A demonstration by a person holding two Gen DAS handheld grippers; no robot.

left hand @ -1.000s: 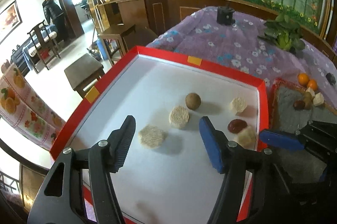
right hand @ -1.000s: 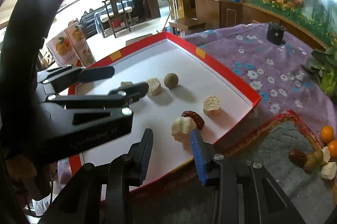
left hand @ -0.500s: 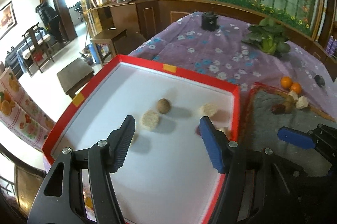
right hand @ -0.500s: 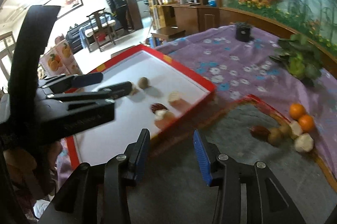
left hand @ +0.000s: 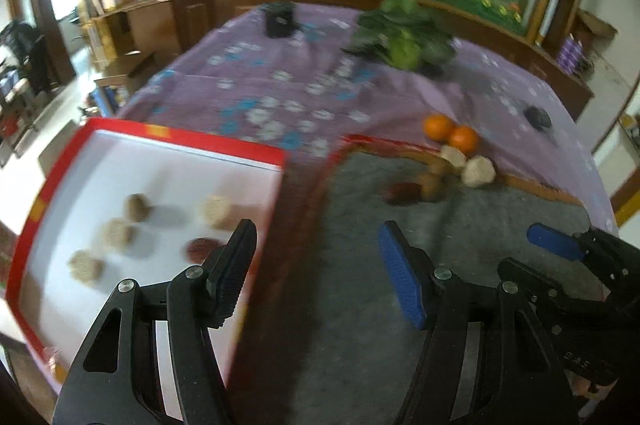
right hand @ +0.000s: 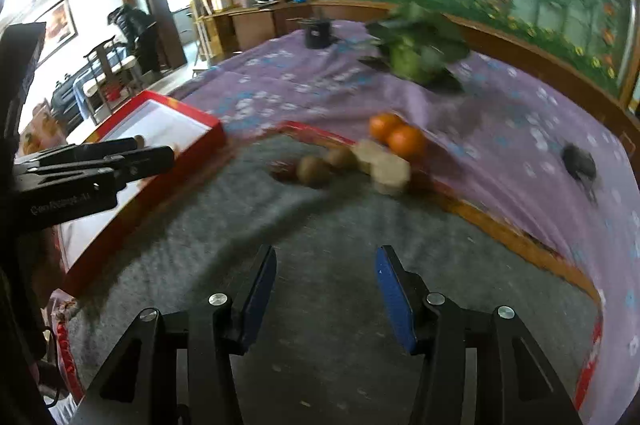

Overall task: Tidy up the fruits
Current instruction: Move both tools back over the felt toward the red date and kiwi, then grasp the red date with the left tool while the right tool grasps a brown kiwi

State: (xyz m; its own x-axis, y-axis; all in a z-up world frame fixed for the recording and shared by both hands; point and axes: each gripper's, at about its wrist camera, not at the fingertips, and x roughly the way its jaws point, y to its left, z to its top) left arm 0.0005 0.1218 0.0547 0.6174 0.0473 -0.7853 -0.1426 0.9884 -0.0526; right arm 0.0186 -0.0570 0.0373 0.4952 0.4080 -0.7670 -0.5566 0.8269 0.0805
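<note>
red tray (left hand: pixel 224 150): sitting ahead-left of my left tongs (left hand: pixel 318 265); I am seeing five small pieces lying apart on its white floor — three pale chunks, one brown ball, one dark red piece.
grey mat (right hand: pixel 320 225): lying under my right tongs (right hand: pixel 326 295); a cluster sitting at its far edge, well ahead of both tongs.
two oranges (right hand: pixel 394 135): touching each other; I am judging them firm, light, round, prone to rolling; taking across the middle.
pale chunks (right hand: pixel 386 165): probably soft, crumbly; gentle squeeze on flat sides.
brown fruits (right hand: pixel 314 169): small, hard-looking, may slip.
left tongs: standing released, gripping nothing.
right tongs: jaws opening, nothing between them.
</note>
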